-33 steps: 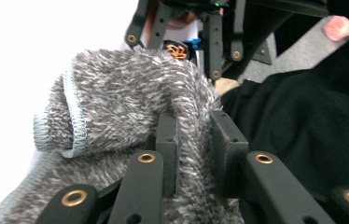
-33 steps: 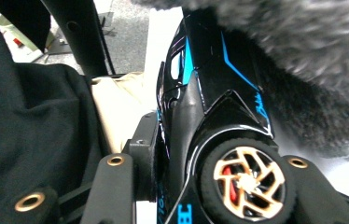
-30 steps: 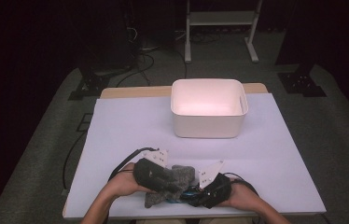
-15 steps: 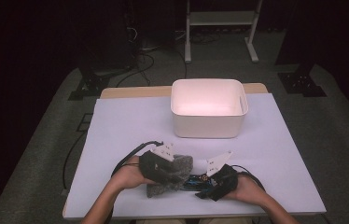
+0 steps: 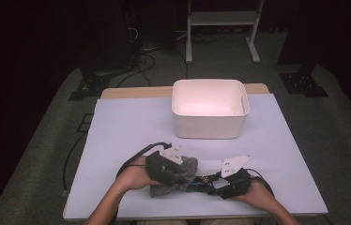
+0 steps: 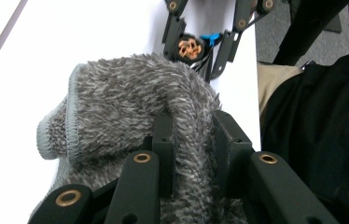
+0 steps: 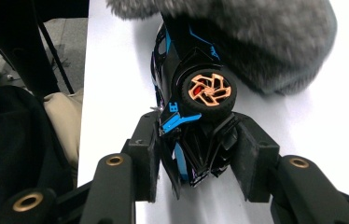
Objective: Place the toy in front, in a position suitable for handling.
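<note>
Fuzzy grey cloth (image 6: 130,107) pinched in my left gripper (image 6: 192,140); right gripper (image 7: 196,154) clamps black-and-blue toy car (image 7: 189,93) tail-only, jaws just closing. Cloth drag could twist it loose.

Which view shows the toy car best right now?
The right gripper view: the toy car lies between the right gripper jaws, its orange wheel clear. The left gripper view catches one wheel behind the grey cloth; the high view shows a dark sliver.
</note>
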Motion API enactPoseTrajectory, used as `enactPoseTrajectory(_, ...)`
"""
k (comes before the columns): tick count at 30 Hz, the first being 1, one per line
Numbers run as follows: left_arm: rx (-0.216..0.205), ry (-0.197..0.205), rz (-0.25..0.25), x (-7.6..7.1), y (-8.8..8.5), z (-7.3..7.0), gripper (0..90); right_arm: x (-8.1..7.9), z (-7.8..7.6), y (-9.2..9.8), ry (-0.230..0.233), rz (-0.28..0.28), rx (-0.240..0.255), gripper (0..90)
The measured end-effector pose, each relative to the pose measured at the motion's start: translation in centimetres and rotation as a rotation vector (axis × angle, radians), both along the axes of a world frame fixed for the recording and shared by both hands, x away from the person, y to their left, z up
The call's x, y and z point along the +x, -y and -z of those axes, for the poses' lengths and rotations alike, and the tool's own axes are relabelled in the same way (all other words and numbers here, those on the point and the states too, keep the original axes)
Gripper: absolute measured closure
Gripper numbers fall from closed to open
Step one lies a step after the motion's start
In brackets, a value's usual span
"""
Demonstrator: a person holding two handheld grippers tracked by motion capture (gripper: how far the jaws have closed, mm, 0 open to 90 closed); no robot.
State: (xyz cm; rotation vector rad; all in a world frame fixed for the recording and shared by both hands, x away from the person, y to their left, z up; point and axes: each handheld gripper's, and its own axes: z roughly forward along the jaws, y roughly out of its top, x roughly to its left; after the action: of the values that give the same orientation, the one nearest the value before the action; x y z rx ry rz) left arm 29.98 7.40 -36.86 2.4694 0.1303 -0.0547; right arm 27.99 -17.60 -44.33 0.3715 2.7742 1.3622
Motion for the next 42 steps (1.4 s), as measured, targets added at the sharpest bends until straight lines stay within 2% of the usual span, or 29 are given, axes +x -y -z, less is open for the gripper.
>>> enactPoseTrajectory(2,0.004,-0.002,0.023,0.0,1.2,0.1,71.8,-0.2,0.0,-0.1,0.012,0.005,0.002,55.2)
enactPoseTrajectory(4,0.014,0.010,0.053,-0.1,3.2,0.3,71.9,-0.2,0.0,-0.1,0.011,0.008,0.003,55.1)
enactPoseTrajectory(6,0.016,0.012,0.074,-0.1,4.3,0.3,72.0,-0.2,0.1,-0.1,0.007,0.009,0.010,55.1)
enactPoseTrajectory(11,0.031,0.028,0.097,0.1,5.9,0.4,72.0,0.0,0.2,0.0,-0.005,0.016,0.021,54.8)
enactPoseTrajectory(13,0.028,0.026,0.102,0.1,5.7,0.4,72.7,0.0,0.3,0.0,-0.008,0.016,0.022,54.8)
enactPoseTrajectory(15,0.008,0.003,0.101,0.2,4.8,0.6,73.6,-0.1,0.2,0.0,0.002,0.012,0.018,54.9)
enactPoseTrajectory(17,0.014,0.004,0.098,0.3,4.4,0.6,73.8,-0.2,0.2,0.0,0.006,0.013,0.015,54.9)
enactPoseTrajectory(18,0.007,-0.002,0.089,0.4,3.8,0.6,73.8,-0.2,0.2,0.0,0.008,0.015,0.014,54.9)
enactPoseTrajectory(20,0.019,0.000,0.062,0.6,2.6,0.5,73.8,-0.2,0.2,0.0,0.004,0.016,0.017,54.9)
enactPoseTrajectory(23,0.014,0.003,0.057,0.5,2.2,0.6,74.3,-0.1,0.2,-0.1,0.002,0.014,0.015,54.8)
enactPoseTrajectory(26,0.024,0.034,0.070,0.2,2.7,0.5,74.9,-0.2,0.2,-0.2,0.010,0.017,0.008,54.5)
enactPoseTrajectory(32,0.020,0.041,0.115,-0.2,4.9,0.5,74.9,-0.3,0.3,-0.2,0.017,0.019,0.010,54.4)
enactPoseTrajectory(35,0.017,0.044,0.137,0.1,6.1,0.5,74.9,-0.2,0.4,-0.1,0.014,0.018,0.017,54.4)
enactPoseTrajectory(39,0.014,0.021,0.135,0.4,6.2,0.5,74.9,-0.1,0.5,0.0,0.006,0.019,0.026,54.4)
enactPoseTrajectory(42,0.012,0.018,0.129,0.5,5.6,0.6,74.9,-0.1,0.4,-0.1,0.007,0.018,0.025,54.4)
